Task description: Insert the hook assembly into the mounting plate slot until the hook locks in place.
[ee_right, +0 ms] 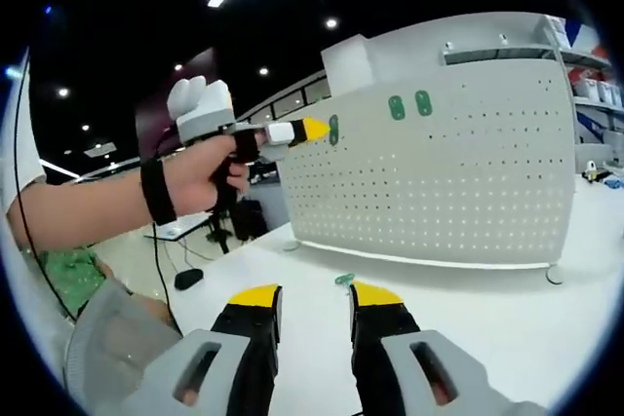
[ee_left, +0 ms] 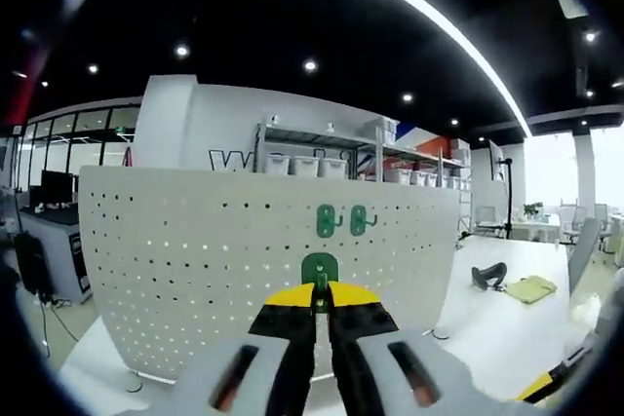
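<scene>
My left tongs (ee_left: 321, 296) are clenched on a green hook (ee_left: 319, 268), held up against the white pegboard (ee_left: 195, 250) below two mounted hooks (ee_left: 343, 220). My right tongs (ee_right: 314, 296) hang released over the table (ee_right: 507, 328), near a small green piece (ee_right: 344, 279).

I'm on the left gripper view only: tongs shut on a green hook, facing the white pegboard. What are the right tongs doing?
Observer: The right tongs are open and hold nothing, low over the white table.
Operator: Anything lying near them?
Observer: A small green piece lies on the table just past their tips. It is too small to identify.
Operator: How does my hook sit from that side?
Observer: In the right gripper view, the green hook in the left tongs lines up with the pegboard edge, left of the two mounted hooks. I can't tell if it touches the board.
</scene>
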`<action>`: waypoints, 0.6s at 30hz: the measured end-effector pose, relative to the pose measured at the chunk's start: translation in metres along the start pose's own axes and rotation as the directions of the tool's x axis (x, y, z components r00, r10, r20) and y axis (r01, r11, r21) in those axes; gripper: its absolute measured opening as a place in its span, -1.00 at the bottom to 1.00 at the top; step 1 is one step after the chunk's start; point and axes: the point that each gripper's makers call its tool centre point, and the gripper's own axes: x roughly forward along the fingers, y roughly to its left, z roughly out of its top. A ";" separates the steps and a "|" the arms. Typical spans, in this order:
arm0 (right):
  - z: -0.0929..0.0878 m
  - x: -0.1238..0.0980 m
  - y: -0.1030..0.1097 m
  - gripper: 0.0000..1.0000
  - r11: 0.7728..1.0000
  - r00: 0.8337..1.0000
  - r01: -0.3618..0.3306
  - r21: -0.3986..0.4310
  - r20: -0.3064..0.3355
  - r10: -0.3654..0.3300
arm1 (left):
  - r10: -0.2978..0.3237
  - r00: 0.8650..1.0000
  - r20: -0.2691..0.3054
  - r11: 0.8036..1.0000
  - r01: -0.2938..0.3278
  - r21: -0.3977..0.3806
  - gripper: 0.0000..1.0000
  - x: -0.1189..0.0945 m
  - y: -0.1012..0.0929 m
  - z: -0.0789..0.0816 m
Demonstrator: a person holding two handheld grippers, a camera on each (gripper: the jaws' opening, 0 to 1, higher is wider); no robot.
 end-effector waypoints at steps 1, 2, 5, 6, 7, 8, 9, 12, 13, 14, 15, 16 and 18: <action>0.000 -0.001 -0.001 -0.45 1.000 1.000 0.004 0.005 0.002 -0.004 | 0.003 1.000 0.000 1.000 -0.003 -0.011 -0.94 0.002 0.001 0.000; 0.000 -0.002 -0.001 -0.45 1.000 1.000 0.005 0.007 0.004 -0.005 | 0.001 1.000 0.007 1.000 -0.001 -0.014 -0.94 0.004 0.000 0.001; -0.001 -0.003 -0.004 -0.44 1.000 1.000 0.012 0.014 0.007 -0.012 | 0.021 1.000 0.019 1.000 -0.021 0.003 -0.94 0.011 0.001 0.005; -0.001 -0.004 -0.005 -0.44 1.000 1.000 0.013 0.015 0.007 -0.014 | 0.029 0.999 0.026 0.999 -0.029 0.012 -0.93 0.013 0.002 0.007; 0.000 -0.005 -0.005 -0.43 1.000 1.000 0.016 0.017 0.008 -0.016 | 0.037 0.999 0.030 0.999 -0.038 0.022 -0.93 0.016 0.003 0.008; -0.001 -0.005 -0.006 -0.43 1.000 1.000 0.017 0.017 0.008 -0.017 | 0.037 0.999 0.033 0.999 -0.038 0.025 -0.93 0.018 0.003 0.009; -0.001 -0.006 -0.007 -0.43 1.000 1.000 0.018 0.017 0.006 -0.018 | 0.041 0.999 0.036 0.999 -0.042 0.024 -0.93 0.022 0.004 0.010; -0.002 -0.008 -0.009 -0.43 1.000 1.000 0.024 0.020 0.005 -0.024 | 0.058 0.997 0.050 0.998 -0.059 0.025 -0.93 0.029 0.005 0.013; -0.002 -0.009 -0.009 -0.43 0.999 1.000 0.025 0.022 0.006 -0.025 | 0.059 0.997 0.054 0.998 -0.060 0.027 -0.93 0.031 0.005 0.014; -0.003 -0.009 -0.010 -0.43 0.999 1.000 0.027 0.028 0.004 -0.027 | 0.067 0.996 0.058 0.997 -0.069 0.033 -0.93 0.033 0.006 0.016; -0.004 -0.010 -0.011 -0.43 0.999 1.000 0.030 0.029 0.003 -0.030 | 0.071 0.996 0.062 0.997 -0.074 0.034 -0.93 0.035 0.007 0.017; -0.005 -0.010 -0.012 -0.43 0.999 0.999 0.032 0.029 0.001 -0.032 | 0.073 0.995 0.070 0.997 -0.075 0.034 -0.93 0.038 0.007 0.020; -0.005 -0.011 -0.015 -0.43 0.999 0.999 0.038 0.033 0.002 -0.038 | 0.084 0.993 0.078 0.993 -0.090 0.079 -0.93 0.044 0.009 0.023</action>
